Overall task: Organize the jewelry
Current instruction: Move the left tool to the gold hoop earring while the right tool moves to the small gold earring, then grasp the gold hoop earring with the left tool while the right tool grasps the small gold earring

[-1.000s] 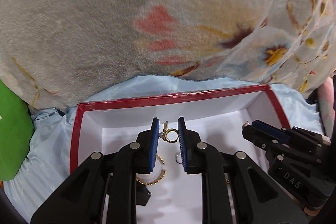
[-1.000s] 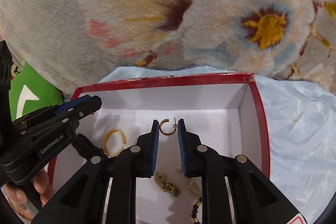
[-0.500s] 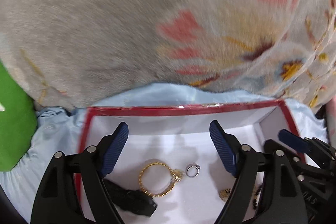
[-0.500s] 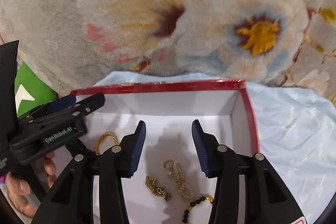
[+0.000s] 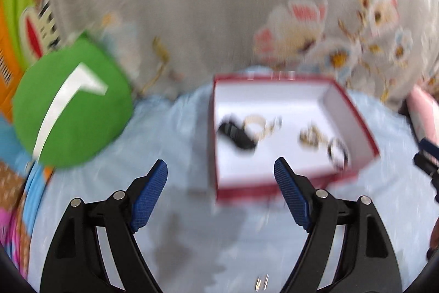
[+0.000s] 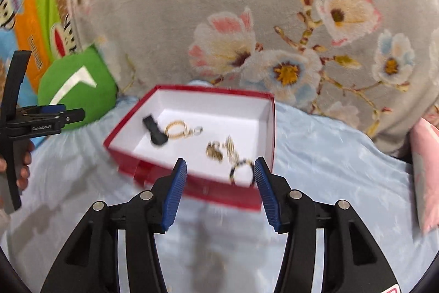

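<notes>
Red cardboard box (image 6: pixel 208 191) with a white lining is sitting on wrinkled pale-blue sheet (image 6: pixel 329 155), holding gold hoops (image 6: pixel 175 129), a chain (image 6: pixel 230 150), a beaded black ring (image 6: pixel 241 169) and a black clip (image 6: pixel 155 132), seemingly gathered there for tidiness. Both the left gripper (image 5: pixel 221 175) and the right gripper (image 6: pixel 221 175) are hovering near it, fingers spread apart, empty. A plush floral blanket (image 6: pixel 247 18) is lying beyond.

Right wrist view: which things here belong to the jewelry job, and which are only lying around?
Belong to the job:
red box
gold bangle
small ring
gold earrings
dark bead bracelet
black piece, kind unclear

Only lying around:
green cushion
flowered blanket
light blue sheet
pink cloth
</notes>
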